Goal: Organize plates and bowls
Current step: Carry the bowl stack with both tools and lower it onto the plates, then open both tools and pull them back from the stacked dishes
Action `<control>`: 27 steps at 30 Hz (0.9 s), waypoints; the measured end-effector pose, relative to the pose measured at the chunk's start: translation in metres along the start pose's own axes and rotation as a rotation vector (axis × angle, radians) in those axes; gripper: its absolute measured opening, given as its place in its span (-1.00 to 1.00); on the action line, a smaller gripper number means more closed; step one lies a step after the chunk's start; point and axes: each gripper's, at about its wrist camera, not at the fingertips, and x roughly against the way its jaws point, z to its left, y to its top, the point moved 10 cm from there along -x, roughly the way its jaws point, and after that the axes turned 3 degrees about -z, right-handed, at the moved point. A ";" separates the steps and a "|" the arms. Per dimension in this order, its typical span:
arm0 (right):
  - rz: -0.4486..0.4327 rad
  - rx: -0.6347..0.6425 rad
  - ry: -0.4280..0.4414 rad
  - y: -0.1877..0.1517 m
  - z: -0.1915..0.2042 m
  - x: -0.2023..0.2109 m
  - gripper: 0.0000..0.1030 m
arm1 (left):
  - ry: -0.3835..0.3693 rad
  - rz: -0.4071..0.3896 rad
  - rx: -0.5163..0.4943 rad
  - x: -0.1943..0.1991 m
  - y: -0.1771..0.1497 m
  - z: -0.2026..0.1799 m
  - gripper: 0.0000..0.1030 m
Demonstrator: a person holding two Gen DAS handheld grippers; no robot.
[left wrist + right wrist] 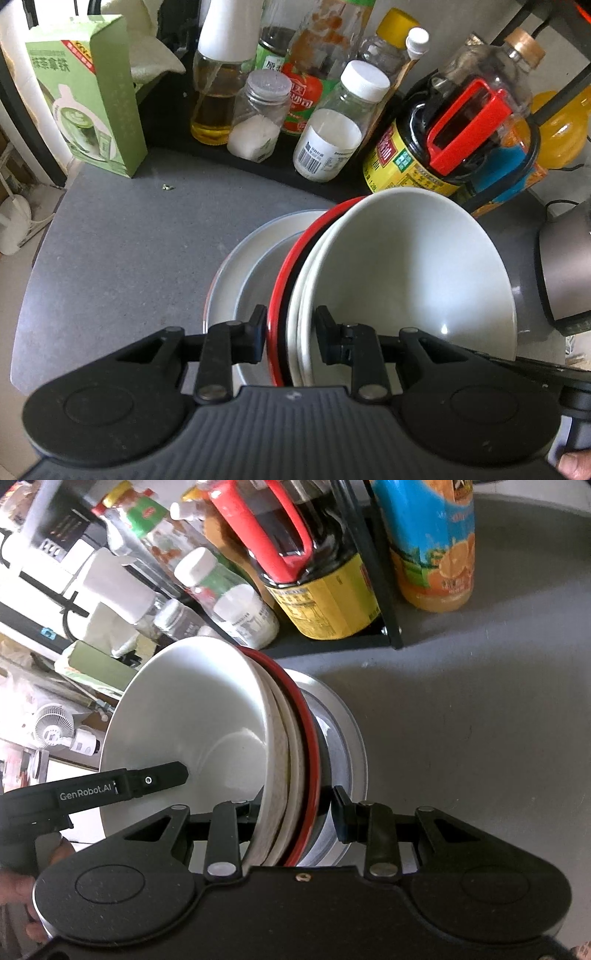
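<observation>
- Left gripper (pixel 290 334): fingers (pixel 255 334) clamped over the rims of a nested stack; white bowl (pixel 413 266) innermost, red bowl (pixel 282 291) outermost.
- Right gripper (pixel 295 812): fingers (pixel 343 814) set wider, straddling the same stack's rims; grip unclear.
- Stack tilted over a grey plate (pixel 236 269) on the worktop (pixel 122 236); bottles (pixel 325 133) behind.

A home kitchen. A grey speckled countertop (pixel 122 236) holds a black rack (pixel 384 590) crowded with cooking supplies: an oil bottle (pixel 216 74), a shaker jar of white powder (pixel 258 118), a large dark sauce jug (pixel 454 125) and an orange juice bottle (pixel 439 542). A green matcha latte box (pixel 92 96) stands nearby. Stacked bowls (pixel 406 273) sit in front. At the right edge is possibly a kettle (pixel 565 266).
</observation>
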 end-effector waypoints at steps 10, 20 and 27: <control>0.050 0.015 0.000 -0.007 0.003 -0.012 -0.30 | 0.025 0.001 -0.001 -0.010 0.001 0.002 -0.49; -0.001 0.043 -0.008 -0.003 0.015 0.002 0.02 | -0.061 -0.074 0.045 0.004 0.006 0.000 -0.22; -0.129 0.077 -0.019 0.004 0.026 0.038 0.62 | -0.054 -0.194 -0.047 0.035 0.021 -0.007 0.47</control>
